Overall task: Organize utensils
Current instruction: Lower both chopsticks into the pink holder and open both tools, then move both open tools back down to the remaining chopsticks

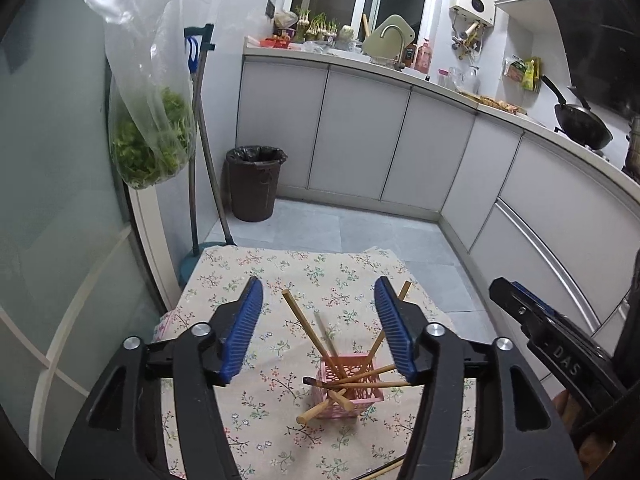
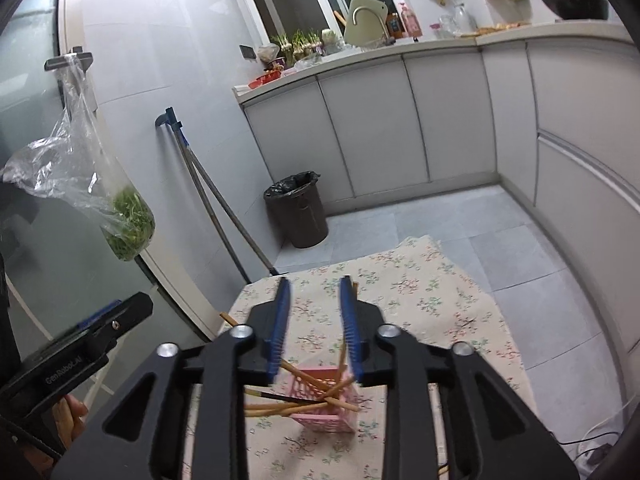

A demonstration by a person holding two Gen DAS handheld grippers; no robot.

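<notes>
The pink basket (image 1: 347,390) stands on the floral cloth (image 1: 280,280), chopsticks (image 1: 306,322) splayed inside. The left gripper (image 1: 318,292) hangs spread wide above it. The right gripper (image 2: 316,288), slightly blurred, seems parted and empty.

"DAS" in pale letters on black body of right gripper (image 1: 516,300), right of pink holder (image 1: 348,390). "GenRobot.AI" on black body of left gripper (image 2: 132,312), left of same holder.
</notes>
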